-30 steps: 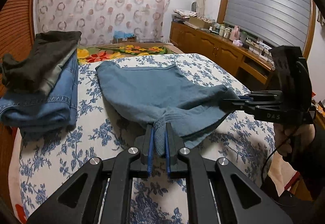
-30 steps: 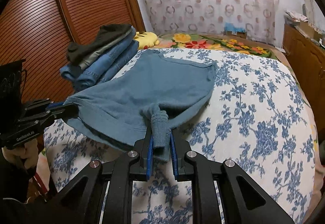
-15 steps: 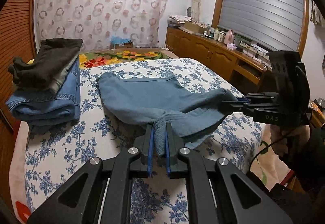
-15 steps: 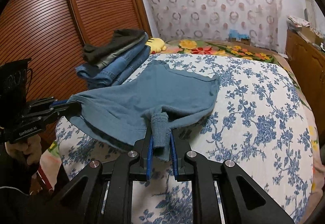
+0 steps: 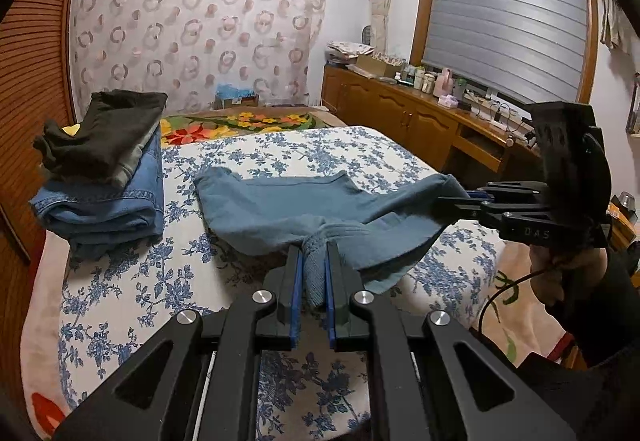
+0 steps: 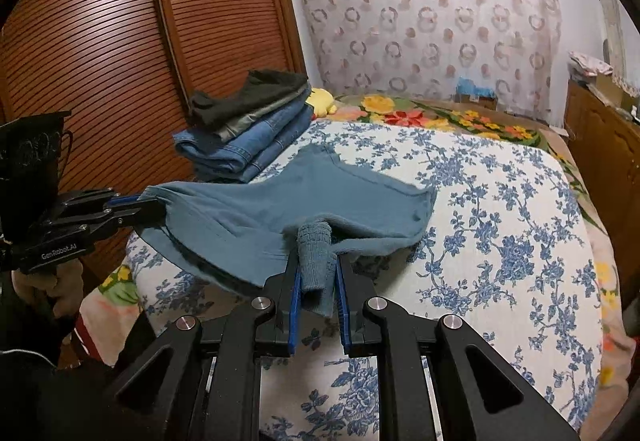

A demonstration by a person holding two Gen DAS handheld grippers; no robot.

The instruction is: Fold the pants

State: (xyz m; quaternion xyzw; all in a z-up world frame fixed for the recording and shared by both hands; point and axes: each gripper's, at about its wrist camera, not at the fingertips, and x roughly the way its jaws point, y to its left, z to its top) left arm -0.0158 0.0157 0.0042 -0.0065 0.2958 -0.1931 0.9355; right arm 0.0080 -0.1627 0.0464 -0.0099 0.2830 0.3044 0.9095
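Left wrist view: the left hand-held gripper is pinched tight on a bunched ribbed edge of the blue-grey pants, the cloth squeezed between its 2 blue pads at 6 o'clock. From that grip the pants spread toward 12 o'clock, their far part lying flat on the bed with its blue-flowered white cover, the near part lifted off it. At 3 o'clock the right hand-held gripper clamps another edge of the same pants, and the cloth sags between the 2 grips. A hand holds that tool from below. At 9 o'clock a stack of folded clothes sits on the bed, jeans at the bottom, dark garments on top, well apart from the pants. A wooden cabinet runs along the wall at 2 o'clock under a window with a grey blind.

Right wrist view: the right hand-held gripper is closed on a rolled ribbed edge of the pants, which stands up between its pads. At 9 o'clock the left hand-held gripper grips the opposite corner, holding it clear of the bed. The folded stack lies at 11 o'clock, just beyond the pants, before a brown slatted door. A yellow plush toy peeks from behind the stack.
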